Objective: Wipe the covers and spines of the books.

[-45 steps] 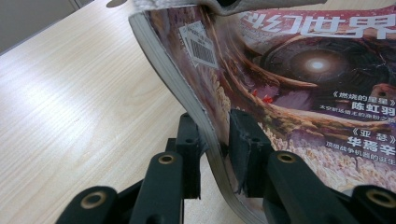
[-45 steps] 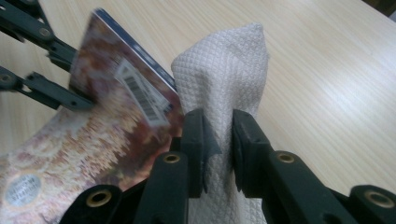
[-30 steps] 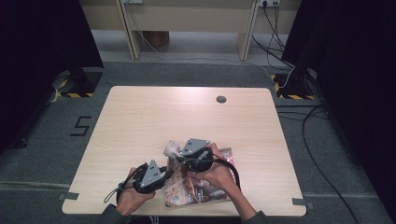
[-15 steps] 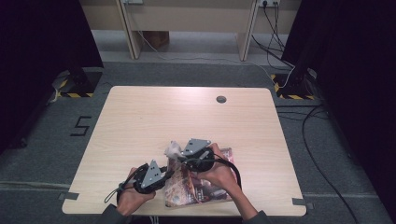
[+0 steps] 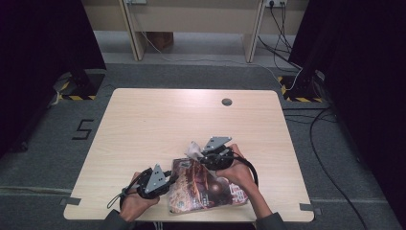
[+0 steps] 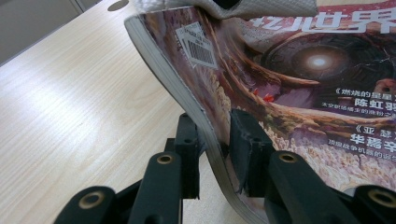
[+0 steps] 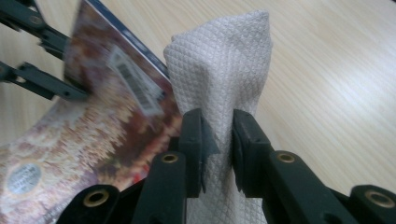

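One table (image 5: 143, 124), pale wood, takes up the middle of the high view, and the work sits in its lower middle, close to the near edge.

Next in size is the magazine (image 5: 206, 189), lying low and centre in that view with its glossy cover up. In the left gripper view it rises through the middle and right of the frame, its edge bowed upward off the table and its page block showing as a pale curved band. A barcode label (image 6: 198, 46) sits near the top centre there.

The left gripper (image 5: 170, 178) lies at the lower left of the magazine in the high view, held by the person's left hand (image 5: 136, 203). Its jaws pinch the magazine's edge: in its own view one pad presses on the cover side and the other on the underside, with the pages clamped between them.

The right gripper (image 5: 201, 154) is just above the magazine's upper edge in the high view, held by the right hand (image 5: 239, 170). Its jaws are squeezed on a white cloth (image 7: 224, 79) with a fine diamond weave; in its own view the cloth stands up from between the pads at centre frame, bunched where they nip it. The cloth sits just beside the magazine's upper corner, and whether it touches the cover I cannot tell.
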`<control>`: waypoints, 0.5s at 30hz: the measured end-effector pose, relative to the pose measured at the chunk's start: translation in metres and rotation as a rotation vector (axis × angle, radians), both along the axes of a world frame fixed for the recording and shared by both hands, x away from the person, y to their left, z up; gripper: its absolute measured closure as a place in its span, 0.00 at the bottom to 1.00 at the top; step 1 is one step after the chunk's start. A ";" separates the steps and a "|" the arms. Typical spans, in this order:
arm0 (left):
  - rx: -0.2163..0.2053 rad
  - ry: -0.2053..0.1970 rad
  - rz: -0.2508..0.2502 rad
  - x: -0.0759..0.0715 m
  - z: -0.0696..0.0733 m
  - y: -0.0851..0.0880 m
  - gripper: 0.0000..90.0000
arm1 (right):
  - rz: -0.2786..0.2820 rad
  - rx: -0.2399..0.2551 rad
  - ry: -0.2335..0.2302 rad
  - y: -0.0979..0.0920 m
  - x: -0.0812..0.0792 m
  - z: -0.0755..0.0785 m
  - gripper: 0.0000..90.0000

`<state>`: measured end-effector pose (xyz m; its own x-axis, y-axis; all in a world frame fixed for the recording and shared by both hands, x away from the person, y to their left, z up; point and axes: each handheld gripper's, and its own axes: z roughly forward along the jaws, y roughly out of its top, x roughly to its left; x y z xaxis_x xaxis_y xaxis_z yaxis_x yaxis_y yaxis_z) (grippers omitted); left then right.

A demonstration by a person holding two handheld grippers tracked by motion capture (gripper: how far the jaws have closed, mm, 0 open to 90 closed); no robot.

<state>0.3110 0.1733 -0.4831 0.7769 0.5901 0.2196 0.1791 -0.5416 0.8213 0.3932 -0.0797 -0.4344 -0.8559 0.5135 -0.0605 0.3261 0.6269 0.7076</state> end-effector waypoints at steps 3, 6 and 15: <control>0.000 -0.002 -0.002 0.000 0.000 0.000 0.81 | -0.014 -0.009 0.010 -0.009 0.005 -0.003 0.84; 0.000 -0.002 -0.003 0.000 0.000 0.000 0.81 | -0.025 -0.013 0.025 -0.016 0.009 -0.006 0.84; 0.000 -0.002 -0.004 0.000 0.000 0.000 0.81 | -0.067 -0.028 0.057 -0.035 0.019 -0.014 0.84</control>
<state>0.3107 0.1730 -0.4828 0.7789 0.5868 0.2213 0.1749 -0.5421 0.8219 0.4120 -0.1148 -0.4487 -0.8223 0.5683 -0.0277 0.4070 0.6214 0.6695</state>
